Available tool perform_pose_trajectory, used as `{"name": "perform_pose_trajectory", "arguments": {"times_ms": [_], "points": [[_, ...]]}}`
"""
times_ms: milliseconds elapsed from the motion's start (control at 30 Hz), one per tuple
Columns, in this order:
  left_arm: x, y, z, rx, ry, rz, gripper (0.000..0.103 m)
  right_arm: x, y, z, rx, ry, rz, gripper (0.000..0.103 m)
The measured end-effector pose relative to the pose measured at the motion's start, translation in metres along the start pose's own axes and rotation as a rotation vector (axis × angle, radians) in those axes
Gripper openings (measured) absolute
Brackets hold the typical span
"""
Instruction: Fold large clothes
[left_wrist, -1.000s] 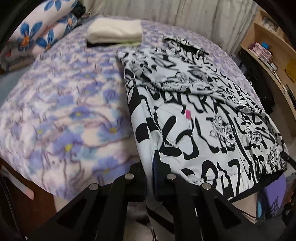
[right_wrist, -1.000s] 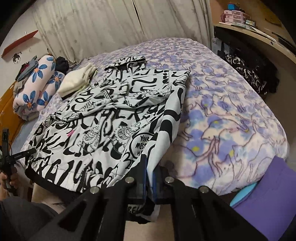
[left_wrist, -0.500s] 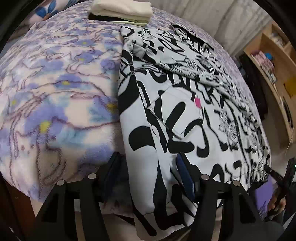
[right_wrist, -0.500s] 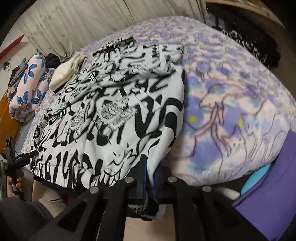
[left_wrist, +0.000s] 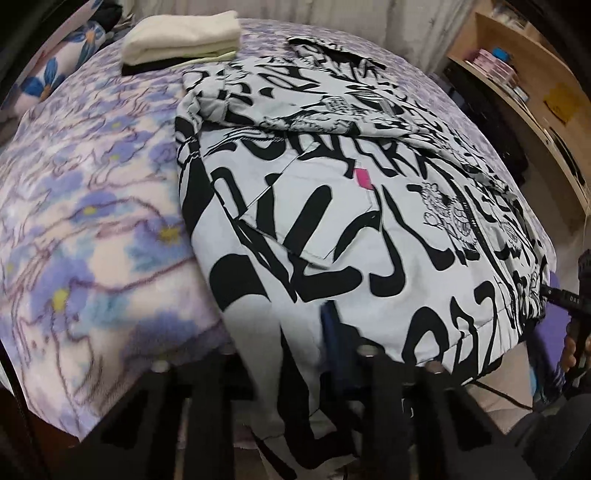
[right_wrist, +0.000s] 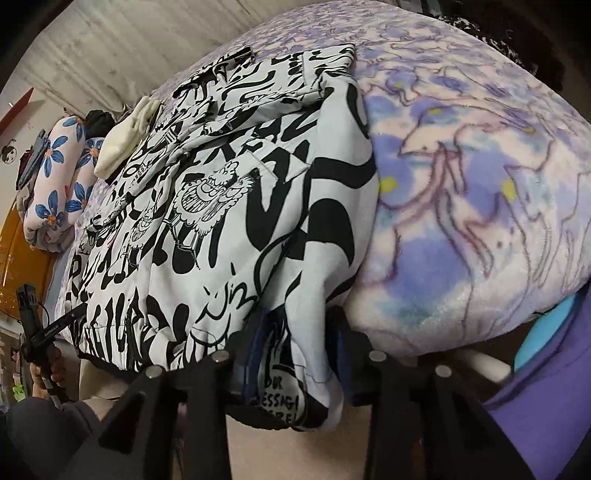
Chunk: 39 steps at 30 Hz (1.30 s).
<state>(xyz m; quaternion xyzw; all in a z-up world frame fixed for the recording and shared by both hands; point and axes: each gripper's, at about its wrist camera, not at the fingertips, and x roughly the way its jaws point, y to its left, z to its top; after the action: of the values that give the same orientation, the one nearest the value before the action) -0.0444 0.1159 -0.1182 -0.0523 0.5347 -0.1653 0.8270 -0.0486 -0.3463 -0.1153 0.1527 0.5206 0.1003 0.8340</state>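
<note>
Black-and-white jacket (right_wrist: 229, 229) hem hangs between right tool (right_wrist: 295, 354) opening jaws.

Both tongs are built from matte black angular bars, set with round silver screw heads near the front. Dark blue pads are fitted on the inner faces of the fingers (right_wrist: 255, 343) of the right tongs (right_wrist: 295, 354); a blue pad is likewise seen on the left tongs (left_wrist: 295, 354). A thin black cable is run from the far tool. Dark grey trousers (right_wrist: 40, 428) are worn.
</note>
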Motion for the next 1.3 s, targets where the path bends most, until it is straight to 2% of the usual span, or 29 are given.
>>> {"name": "perform_pose_trajectory", "arguments": {"times_ms": [33,133,333,500,700,833,967,1000,1033,1067,1100,1133,1200,1300], "points": [[-0.002,-0.002,0.001,0.011,-0.003,-0.004,0.014,-0.001,0.004,0.000,-0.020,0.000,-0.003,0.020],[-0.014,-0.004,0.009,0.005,-0.030,-0.047,0.011,-0.008,0.014,0.006,-0.047,-0.027,-0.018,0.009],[-0.045,0.015,0.037,-0.169,-0.123,-0.282,0.009,-0.033,0.031,0.036,-0.016,-0.158,0.128,0.007],[-0.059,0.017,0.077,-0.244,-0.228,-0.382,0.008,-0.052,0.044,0.080,0.045,-0.306,0.267,0.007],[-0.052,0.025,0.148,-0.297,-0.314,-0.403,0.008,-0.041,0.038,0.151,0.169,-0.389,0.355,0.007],[-0.032,0.040,0.194,-0.340,-0.331,-0.389,0.009,-0.028,0.035,0.200,0.212,-0.432,0.334,0.007],[0.003,0.057,0.243,-0.385,-0.320,-0.333,0.012,-0.009,0.023,0.253,0.282,-0.469,0.288,0.008],[0.016,0.062,0.256,-0.396,-0.303,-0.314,0.019,-0.003,0.021,0.264,0.294,-0.471,0.263,0.010],[0.026,0.065,0.263,-0.405,-0.286,-0.302,0.027,0.008,0.018,0.279,0.302,-0.465,0.224,0.017],[0.041,0.071,0.273,-0.428,-0.256,-0.297,0.034,0.014,0.015,0.285,0.310,-0.457,0.199,0.034],[0.053,0.076,0.281,-0.448,-0.232,-0.293,0.057,0.023,0.010,0.293,0.325,-0.440,0.171,0.045],[0.061,0.081,0.285,-0.465,-0.220,-0.277,0.079,0.031,0.006,0.298,0.339,-0.425,0.157,0.063],[0.074,0.095,0.290,-0.520,-0.224,-0.255,0.087,0.046,-0.003,0.302,0.363,-0.400,0.173,0.066],[0.086,0.110,0.292,-0.546,-0.199,-0.253,0.088,0.065,-0.011,0.302,0.353,-0.346,0.140,0.066]]}}
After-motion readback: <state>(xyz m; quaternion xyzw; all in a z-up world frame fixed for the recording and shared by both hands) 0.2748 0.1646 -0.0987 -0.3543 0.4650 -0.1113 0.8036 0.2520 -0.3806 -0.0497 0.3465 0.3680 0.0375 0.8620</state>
